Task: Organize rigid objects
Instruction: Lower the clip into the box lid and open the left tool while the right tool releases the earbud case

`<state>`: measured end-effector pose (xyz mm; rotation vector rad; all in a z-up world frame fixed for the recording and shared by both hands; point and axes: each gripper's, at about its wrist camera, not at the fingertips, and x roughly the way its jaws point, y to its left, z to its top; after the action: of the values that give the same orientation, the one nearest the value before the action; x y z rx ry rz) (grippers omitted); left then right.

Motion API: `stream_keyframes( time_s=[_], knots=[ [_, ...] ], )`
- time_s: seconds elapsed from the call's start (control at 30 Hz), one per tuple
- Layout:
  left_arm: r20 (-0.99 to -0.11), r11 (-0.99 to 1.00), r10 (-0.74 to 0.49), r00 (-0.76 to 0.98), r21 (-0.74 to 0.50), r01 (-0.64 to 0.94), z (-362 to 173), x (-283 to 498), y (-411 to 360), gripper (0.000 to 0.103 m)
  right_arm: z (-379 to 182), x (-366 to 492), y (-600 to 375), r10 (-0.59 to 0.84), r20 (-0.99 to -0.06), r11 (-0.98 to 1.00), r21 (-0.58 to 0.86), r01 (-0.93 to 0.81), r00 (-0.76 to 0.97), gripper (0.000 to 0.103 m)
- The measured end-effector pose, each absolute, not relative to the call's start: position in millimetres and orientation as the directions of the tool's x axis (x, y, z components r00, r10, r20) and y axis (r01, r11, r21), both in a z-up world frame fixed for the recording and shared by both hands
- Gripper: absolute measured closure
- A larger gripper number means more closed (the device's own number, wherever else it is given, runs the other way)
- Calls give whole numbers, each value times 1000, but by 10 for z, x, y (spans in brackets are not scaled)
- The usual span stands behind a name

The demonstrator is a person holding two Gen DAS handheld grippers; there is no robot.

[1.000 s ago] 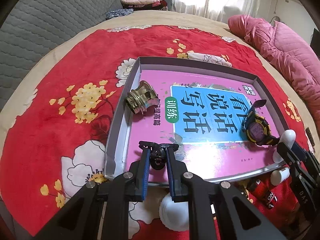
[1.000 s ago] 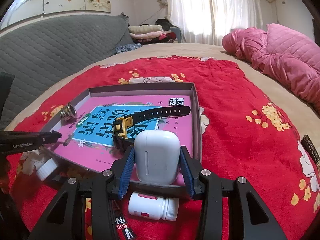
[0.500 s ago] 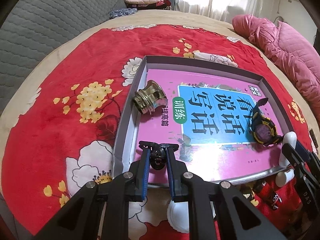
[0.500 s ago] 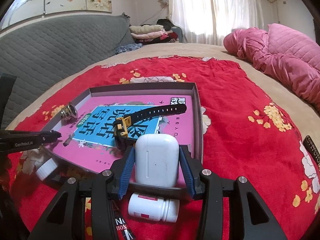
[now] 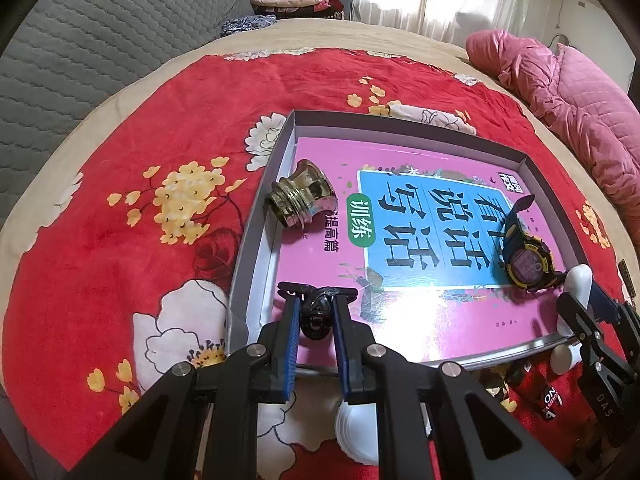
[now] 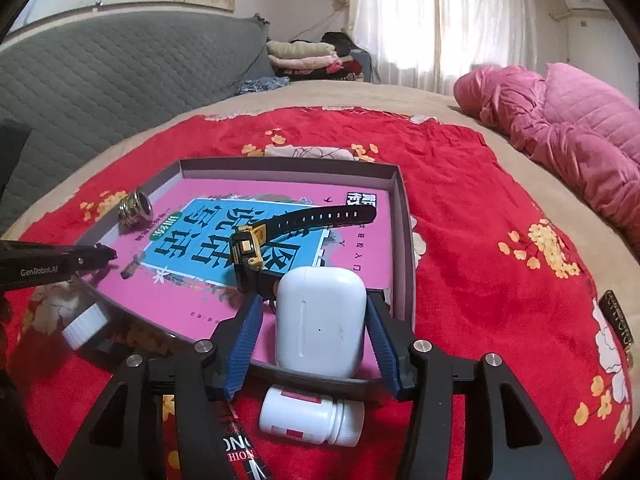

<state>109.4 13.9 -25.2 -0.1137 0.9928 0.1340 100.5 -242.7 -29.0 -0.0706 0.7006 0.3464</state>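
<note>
Right wrist view is showing the right gripper (image 6: 314, 312) with its jaws just having been opening around the white earbud case (image 6: 320, 322), which is standing between them inside the tray (image 6: 402, 216); gaps on both sides suggest it is being released there. The left gripper (image 5: 316, 320) is clamping a small black object (image 5: 316, 318) over the tray's near corner, its identity hard to make out. A white bottle (image 6: 310, 416) is lying below the right jaws, outside the tray.

- Middle of the tray (image 5: 256, 240) over the pink book (image 5: 420, 320) is wide open, easy pass.
- Brass fitting (image 5: 302, 196) blocks the 10 o'clock corner.
- Watch (image 5: 524, 256) and white earbud case (image 6: 320, 320) crowd 4 o'clock.
- White bottle (image 6: 312, 416) lies just outside the near wall, around 6.
</note>
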Motion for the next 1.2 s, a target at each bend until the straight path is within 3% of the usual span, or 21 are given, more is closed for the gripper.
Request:
stream_keyframes(
  time_s=[0.37,1.2],
  knots=[
    [-836,988,84,543,-3,-158,-265,1087,104,87,-167,906,-2473,290,-581,943,36,-332,760,41],
    [-836,986,124,535,44,-159,-242,1080,41,86,-185,906,-2543,293,-581,946,64,-316,760,38]
  ],
)
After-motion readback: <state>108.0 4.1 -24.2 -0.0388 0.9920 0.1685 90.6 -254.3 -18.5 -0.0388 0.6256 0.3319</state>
